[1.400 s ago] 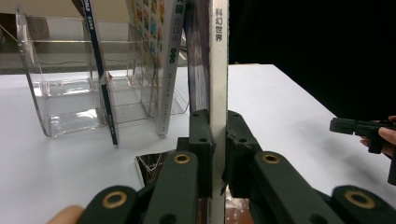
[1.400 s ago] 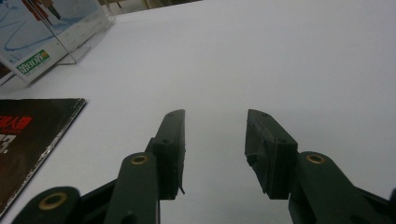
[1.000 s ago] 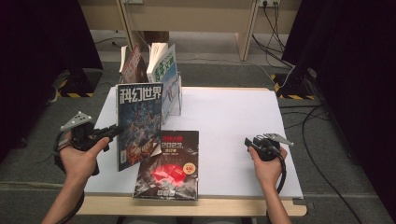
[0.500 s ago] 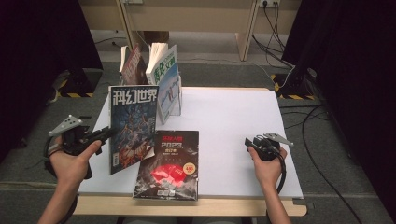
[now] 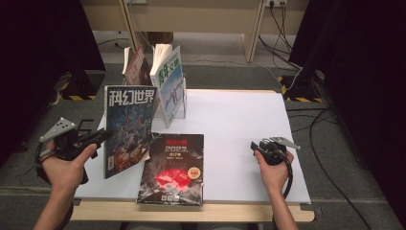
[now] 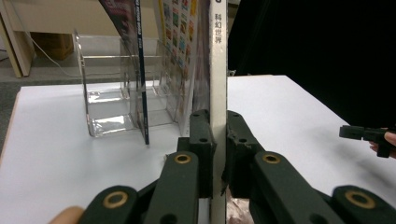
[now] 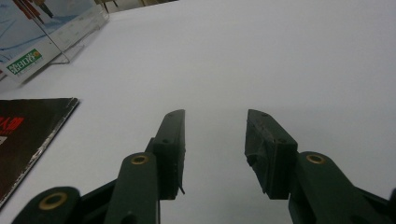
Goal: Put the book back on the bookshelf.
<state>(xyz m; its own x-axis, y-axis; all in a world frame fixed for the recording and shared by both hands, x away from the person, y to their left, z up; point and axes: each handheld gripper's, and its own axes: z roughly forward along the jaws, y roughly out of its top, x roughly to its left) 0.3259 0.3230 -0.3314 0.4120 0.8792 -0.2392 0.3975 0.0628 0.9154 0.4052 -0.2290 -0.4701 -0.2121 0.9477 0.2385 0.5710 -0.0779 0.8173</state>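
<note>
Left gripper [image 5: 98,138] at the left edge of the high view, jaws pinched on the spine edge of a science-fiction magazine [image 5: 128,125] — held upright, off the table, cover toward the camera. In the left gripper view the magazine's white spine [image 6: 218,93] runs straight up between the two black pads, both pressed against it; firm hold, by the look of it.

Clear acrylic rack [image 6: 105,100] sits in the upper left of that view, at the far side of the white table [image 5: 239,124]. Two magazines already stand in it — a reddish one [image 5: 136,64] and a pale blue one [image 5: 168,84], upper centre-left of the high view, the blue one leaning forward. The held magazine is just in front of the rack and left of it, not yet in a slot.

A dark magazine with a red cover picture [image 5: 173,167] lies flat at the near edge, bottom centre, untouched.

Right gripper [image 5: 261,146] rests at lower right of the high view, jaws standing fairly wide with nothing between them; bare table ahead in the right gripper view.

Judgement: roughly half done. Two shelved, one in hand awaiting a slot, one flat still to be lifted.
</note>
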